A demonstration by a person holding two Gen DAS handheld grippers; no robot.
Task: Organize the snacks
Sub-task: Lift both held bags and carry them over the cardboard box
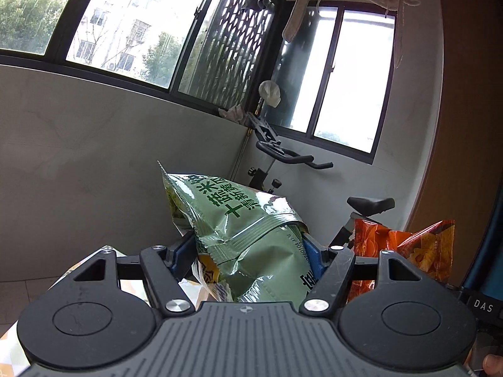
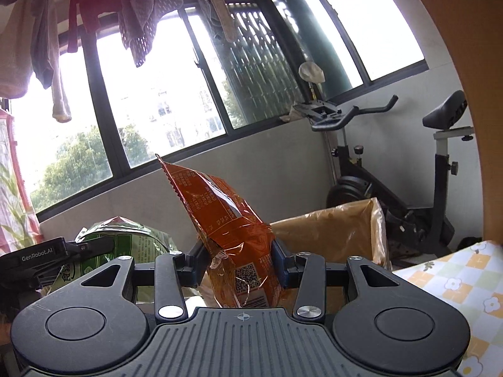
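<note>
While your left tool (image 1: 248, 251) is closed on the green snack bag (image 1: 239, 220), that bag stands up between its blue pads, crumpled at the pinch and leaning a little to the left, with green Chinese lettering across its upper face. Your hold sits low on the bag, so most of it rises above the fingers, clear of any surface.

Your right tool (image 2: 240, 267) is clamped on the orange snack bag (image 2: 226, 220), which tilts up and to the left, its serrated top edge highest and a QR code showing near the grip. From the left wrist view the same orange bag appears just to the right of the green one, near it; whether the two touch cannot be told. From the right wrist view, the green bag and your left tool lie low at the left edge.

Behind the orange bag stands an open cardboard box (image 2: 333, 232), lined with brownish plastic, its rim just past your right fingers. A counter (image 2: 456, 286) covered by a checked cloth with small flowers shows at the lower right. Beyond these, an exercise bike (image 2: 393, 169) stands by the grey wall beneath the windows, and laundry (image 2: 125, 9) hangs overhead.
</note>
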